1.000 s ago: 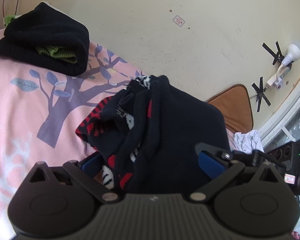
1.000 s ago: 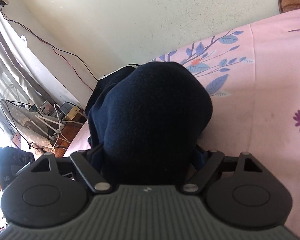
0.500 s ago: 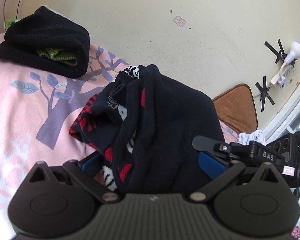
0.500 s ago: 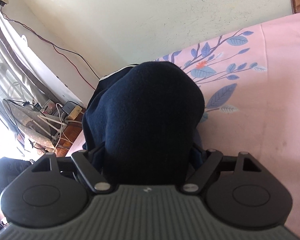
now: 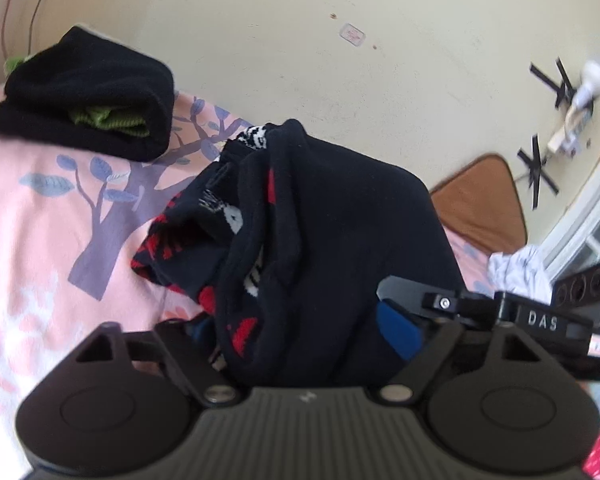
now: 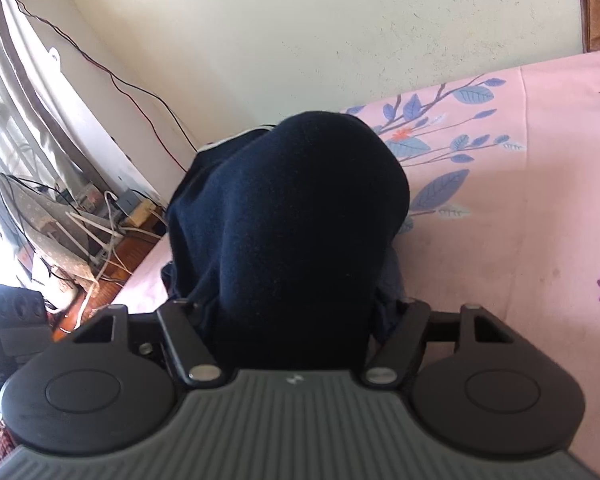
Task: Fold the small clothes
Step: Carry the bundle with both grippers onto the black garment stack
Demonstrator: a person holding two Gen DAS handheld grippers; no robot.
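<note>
A dark navy garment with red and white pattern (image 5: 340, 232) is bunched up over the pink bedsheet (image 5: 40, 240). My left gripper (image 5: 300, 324) has this bundle between its fingers, and its jaws are closing, the blue pads (image 5: 400, 330) against the cloth. In the right wrist view the same navy garment (image 6: 300, 220) rises as a rounded hump between the fingers of my right gripper (image 6: 292, 316). Those jaws are closing too, and cloth hides the pads. The right gripper's black finger (image 5: 404, 286) reaches into the left wrist view beside the bundle.
A folded black garment with a green one inside (image 5: 88, 100) lies at the back left of the bed. A brown cushion (image 5: 484, 208) and crumpled white cloth (image 5: 516, 268) sit by the wall. Off the bed's left edge are cables and an ironing board (image 6: 48, 216).
Both pairs of jaws have narrowed onto the navy garment. The bundle in the left wrist view has gathered tighter and taller; both hands stayed roughly in place.
</note>
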